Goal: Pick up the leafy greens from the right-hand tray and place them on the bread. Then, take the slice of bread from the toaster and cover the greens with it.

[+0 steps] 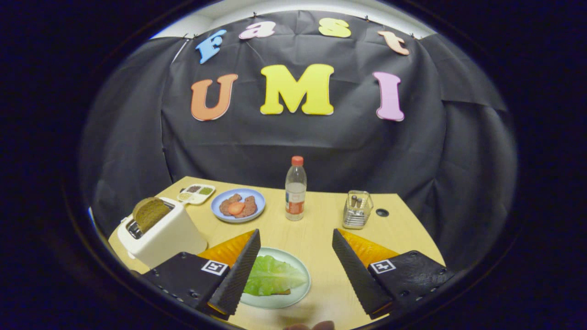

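In the gripper view the tongs (296, 270) hang above the wooden table (321, 233) with their two fingers spread wide apart and holding nothing; a broad strip of bare tabletop shows between the tips.

Just inside the left finger (238, 275), partly under it, sits a pale green plate (300, 286). On it lies the lettuce leaf (273, 277), flat over a slice of bread (284, 291), of which only a thin brown edge peeps out at the near side of the leaf. The plate's right rim stays well short of the right finger (357, 275), so there is open table between them.

Out beyond the left finger, near the table's left edge, stands a white toaster (160, 236). A brown slice of toast (150, 213) sticks up from its slot, tilted a little, its upper half free of the housing. The toaster's near corner comes close to the left finger's body.

Farther ahead of the left finger lie a blue plate (257, 198) with brownish meat pieces and a red slice on them, and beyond that a small white divided tray (196, 194) with small fillings in its compartments, near the far left edge.

Straight ahead between the fingers, well beyond the tips, a clear plastic bottle (296, 189) with a red cap stands upright. Ahead of the right finger a wire basket (357, 210) holds some utensils, and just right of it a dark round hole (382, 212) marks the tabletop. The ground ahead of the right finger up to the basket is bare wood.

At the near edge, below the fingers, fingertips of a hand (316, 326) just show.
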Demonstrator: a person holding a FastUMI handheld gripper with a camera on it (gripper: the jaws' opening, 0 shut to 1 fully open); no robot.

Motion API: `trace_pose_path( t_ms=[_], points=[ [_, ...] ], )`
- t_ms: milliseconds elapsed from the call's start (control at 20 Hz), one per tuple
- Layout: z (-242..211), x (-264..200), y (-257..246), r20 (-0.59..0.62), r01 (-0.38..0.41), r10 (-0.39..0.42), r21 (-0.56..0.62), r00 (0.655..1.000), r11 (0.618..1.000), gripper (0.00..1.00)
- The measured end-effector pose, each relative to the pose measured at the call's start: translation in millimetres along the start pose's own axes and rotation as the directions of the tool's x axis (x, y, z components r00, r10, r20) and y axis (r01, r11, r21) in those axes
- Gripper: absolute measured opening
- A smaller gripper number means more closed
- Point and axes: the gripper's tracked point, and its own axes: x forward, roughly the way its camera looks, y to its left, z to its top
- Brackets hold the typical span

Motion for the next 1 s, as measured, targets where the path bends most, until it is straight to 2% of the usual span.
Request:
trace_pose_path(
  t_ms=[200,450,750,1000],
  points=[
    [42.5,-38.6,31.8,0.083,-0.019,0.019,0.000,0.996,1.000,0.96],
    [68.0,-59.6,107.0,0.128,-0.087,0.086,-0.004,0.988,0.996,0.96],
    [49.1,-56.7,197.0,0.080,-0.156,0.152,0.043,0.985,0.987,0.96],
    [25.2,-38.8,244.8,0.031,-0.158,0.157,0.039,0.987,0.987,0.96]
  ],
)
